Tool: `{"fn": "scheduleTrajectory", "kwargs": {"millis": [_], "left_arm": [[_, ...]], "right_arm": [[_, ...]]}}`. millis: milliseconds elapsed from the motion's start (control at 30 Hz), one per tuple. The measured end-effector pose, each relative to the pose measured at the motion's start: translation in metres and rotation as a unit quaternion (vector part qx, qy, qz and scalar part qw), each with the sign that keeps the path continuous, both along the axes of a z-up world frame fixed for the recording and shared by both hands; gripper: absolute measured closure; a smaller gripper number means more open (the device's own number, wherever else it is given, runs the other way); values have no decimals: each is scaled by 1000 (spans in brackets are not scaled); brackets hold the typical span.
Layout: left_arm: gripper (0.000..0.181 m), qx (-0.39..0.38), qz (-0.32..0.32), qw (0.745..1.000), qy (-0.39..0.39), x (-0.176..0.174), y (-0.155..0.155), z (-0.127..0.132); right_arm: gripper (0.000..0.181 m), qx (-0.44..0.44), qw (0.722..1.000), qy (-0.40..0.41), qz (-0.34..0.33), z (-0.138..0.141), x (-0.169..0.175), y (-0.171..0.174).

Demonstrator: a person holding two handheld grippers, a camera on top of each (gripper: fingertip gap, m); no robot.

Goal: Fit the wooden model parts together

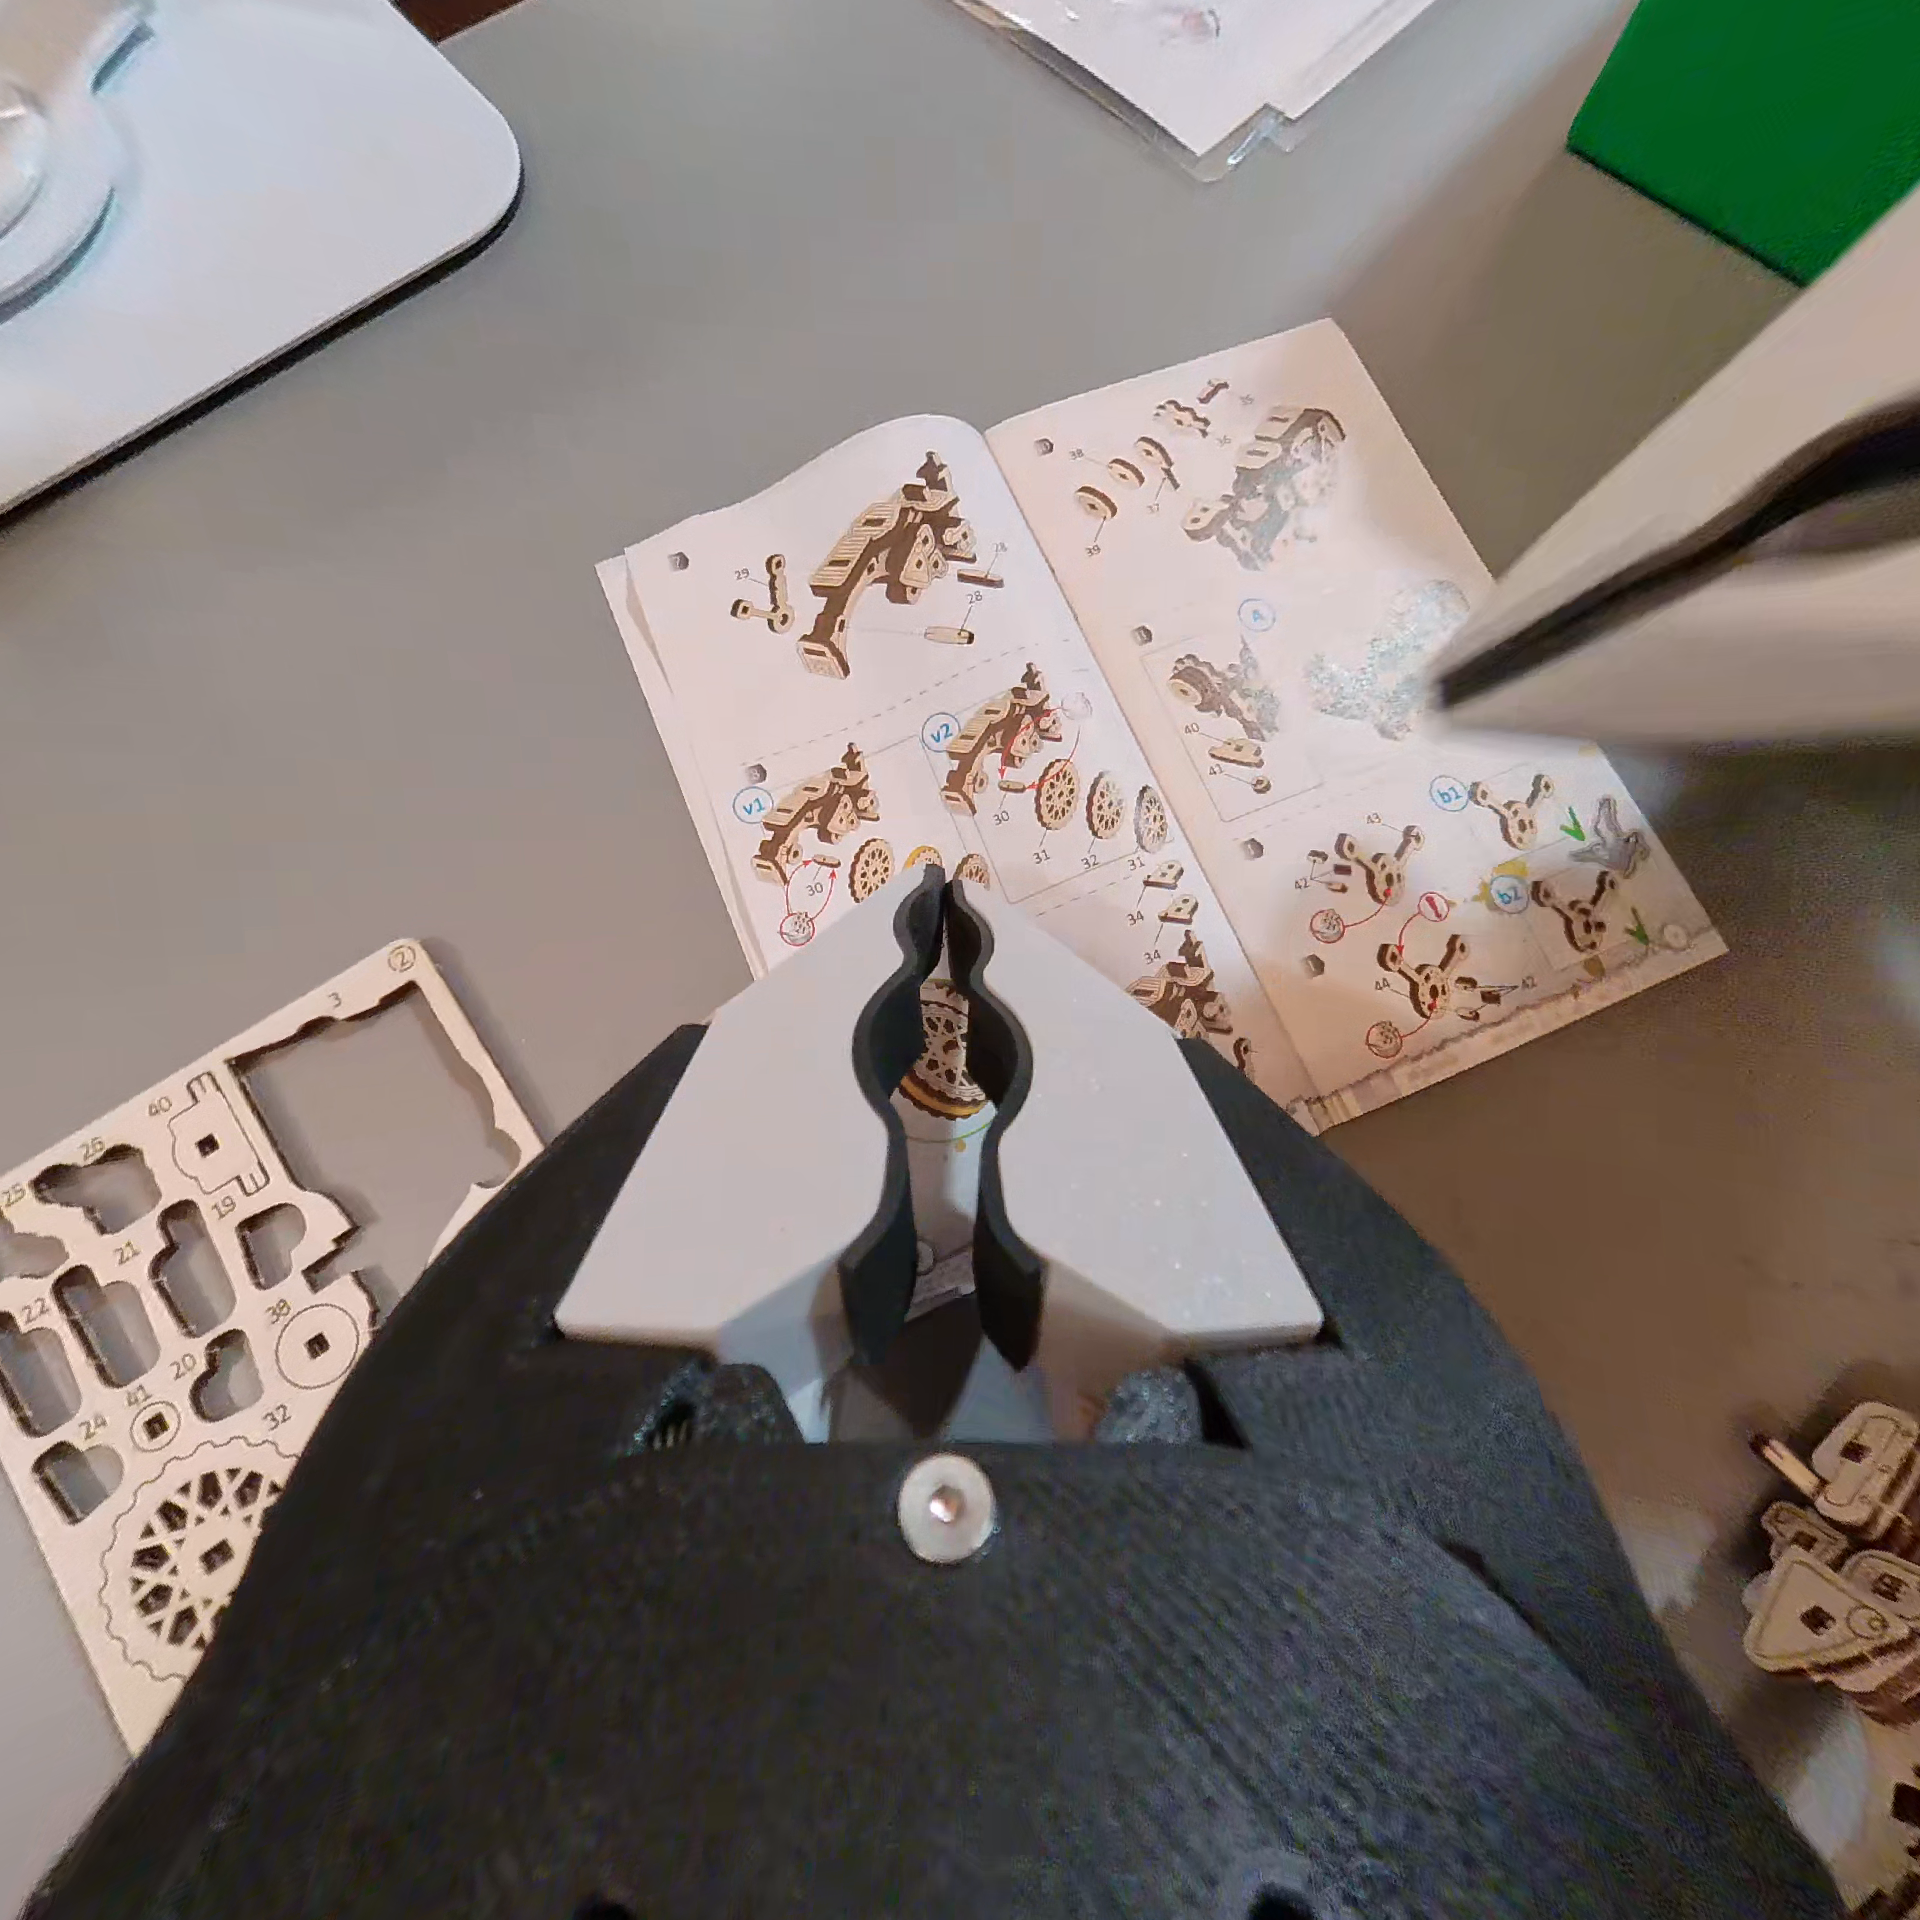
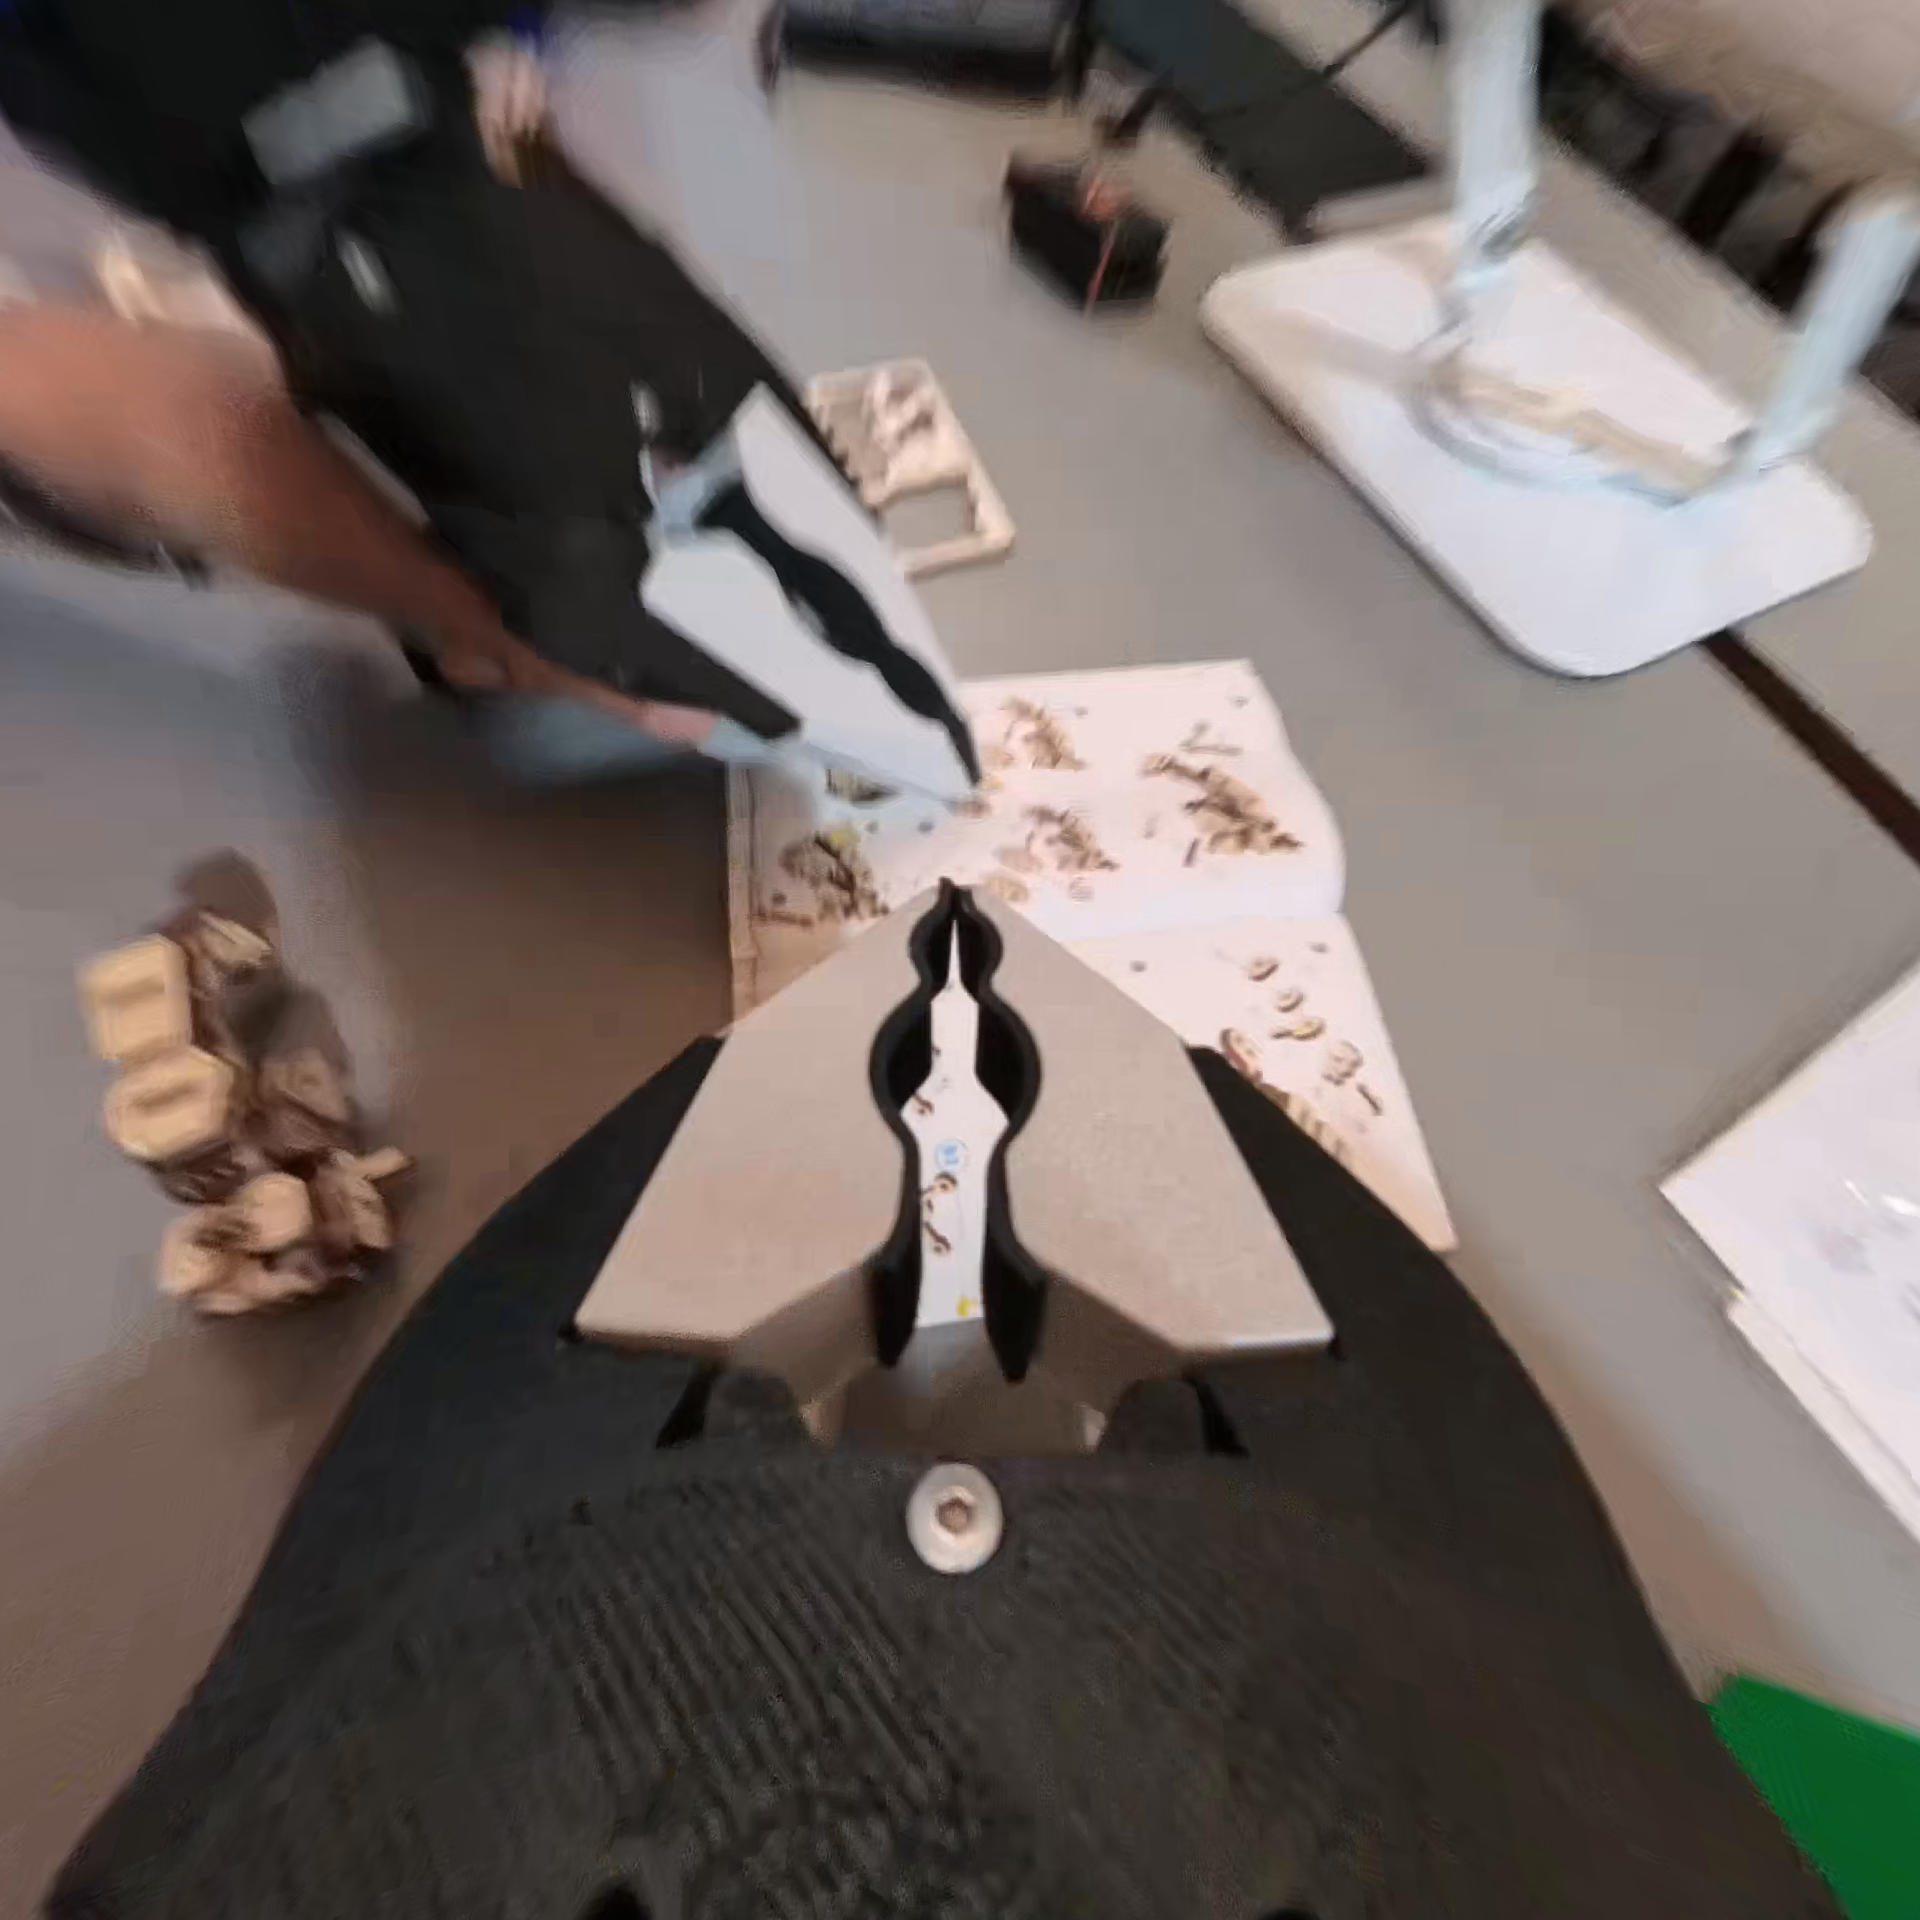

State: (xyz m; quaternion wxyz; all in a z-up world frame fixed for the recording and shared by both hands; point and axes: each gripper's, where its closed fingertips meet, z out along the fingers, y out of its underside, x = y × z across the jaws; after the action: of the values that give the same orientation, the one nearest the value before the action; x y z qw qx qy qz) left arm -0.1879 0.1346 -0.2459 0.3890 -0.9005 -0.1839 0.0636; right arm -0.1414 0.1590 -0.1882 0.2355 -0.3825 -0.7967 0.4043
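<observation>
My left gripper (image 1: pixel 943 883) is shut and empty, its tips over the near edge of the open instruction booklet (image 1: pixel 1143 665). My right gripper (image 2: pixel 954 902) is shut and empty above the same booklet (image 2: pixel 1143 831); it also shows in the left wrist view (image 1: pixel 1455 691) at the right, blurred. The left gripper shows in the right wrist view (image 2: pixel 961 774), tips down on the booklet. A partly built wooden model (image 1: pixel 1849 1558) lies at the lower right, and in the right wrist view (image 2: pixel 229 1122) at the left. A laser-cut wooden parts sheet (image 1: pixel 187 1299) lies at the lower left.
A white stand base (image 1: pixel 208 229) sits at the far left, also in the right wrist view (image 2: pixel 1538 499). A clear sleeve with papers (image 1: pixel 1195 73) lies at the back. A green block (image 1: pixel 1756 125) stands at the far right. A person's forearm (image 2: pixel 208 436) holds the left gripper. The tips of one gripper are about 8 cm away from the tips of the other.
</observation>
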Motion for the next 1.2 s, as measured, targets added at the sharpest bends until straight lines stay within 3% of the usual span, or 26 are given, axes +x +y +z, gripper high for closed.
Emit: {"fn": "scheduleTrajectory", "kwargs": {"millis": [67, 200, 367, 533, 633, 733, 833, 900, 1000, 1133, 1200], "left_arm": [[181, -1, -2, 1000, 3, 0, 0, 0], [181, 7, -3, 1000, -17, 0, 0, 0], [181, 4, -24, 1000, -19, 1, 0, -1], [181, 5, -28, 999, -21, 1, 0, 0], [181, 30, -30, 998, -36, 9, 1, 10], [179, 62, -79, 995, -23, 36, 11, 28], [181, 20, -96, 995, 29, 42, 17, 15], [181, 14, -97, 995, -10, 48, 18, 4], [181, 19, -102, 991, -82, 53, 16, 0], [181, 34, -104, 985, -130, 54, 14, -1], [181, 31, -112, 985, -127, 54, 14, -1]], "right_arm": [[181, 41, 997, -40, 50, -32, -2, -10], [181, 43, 991, -90, 93, -56, -4, -27], [181, 16, 997, -77, -3, -57, -39, 7], [181, 22, 996, -71, -51, -57, -63, 20], [181, 14, 995, -67, -67, -56, -66, 20], [181, 2, 993, -71, -96, -56, -66, 21], [181, -32, 981, -88, -168, -56, -65, 23], [181, -32, 975, -97, -195, -57, -59, 21], [181, 0, 977, -116, -179, -57, -49, 20], [181, 44, 987, -133, -80, -58, -52, 16], [181, 48, 984, -143, -99, -59, -69, 28]]}}
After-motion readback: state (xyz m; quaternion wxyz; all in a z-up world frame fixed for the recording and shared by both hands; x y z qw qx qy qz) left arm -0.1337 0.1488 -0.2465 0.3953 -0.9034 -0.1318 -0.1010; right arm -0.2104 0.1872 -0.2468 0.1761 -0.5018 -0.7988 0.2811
